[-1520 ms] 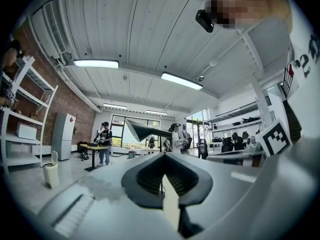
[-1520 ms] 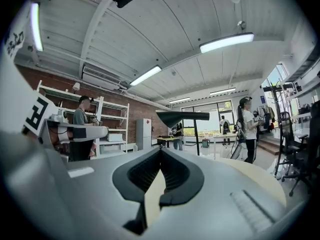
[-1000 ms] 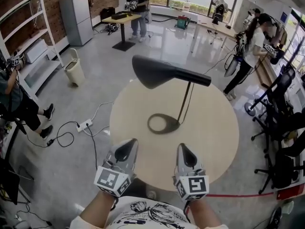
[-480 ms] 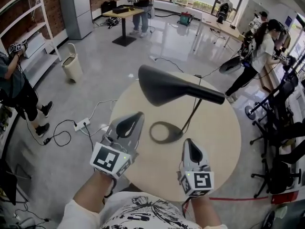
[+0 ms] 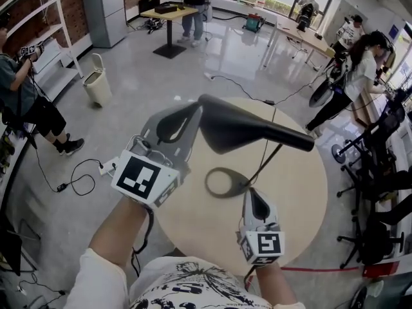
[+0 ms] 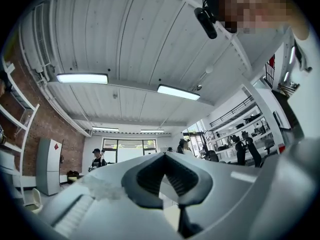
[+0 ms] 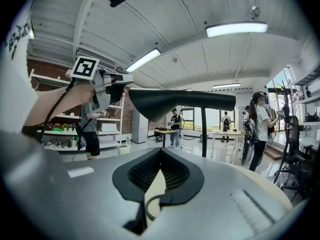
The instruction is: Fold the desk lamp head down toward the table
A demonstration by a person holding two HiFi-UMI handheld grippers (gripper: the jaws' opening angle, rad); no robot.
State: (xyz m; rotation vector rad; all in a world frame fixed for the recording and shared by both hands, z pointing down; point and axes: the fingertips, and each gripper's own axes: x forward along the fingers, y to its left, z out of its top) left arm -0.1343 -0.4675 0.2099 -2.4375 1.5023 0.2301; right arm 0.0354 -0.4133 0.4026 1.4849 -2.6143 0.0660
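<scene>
On the round beige table (image 5: 296, 192) stands the black desk lamp (image 5: 248, 131), its ring base (image 5: 225, 182) near the middle and its cone head roughly level above a thin slanted stem. The left tool (image 5: 192, 110), held high, closed and empty, has its tip at the head's wide end; contact is unclear. The right tool (image 5: 250, 195), also closed on nothing, sits low over the table beside the ring base. Glossy grey floor (image 5: 148, 76) surrounds the table, with a brick wall (image 5: 67, 2) and a cream bin (image 5: 96, 85), contents unseen.

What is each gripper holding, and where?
Nothing. The left gripper, shut and empty, is beside the wide end of the lamp head; the right gripper is empty over the table.
</scene>
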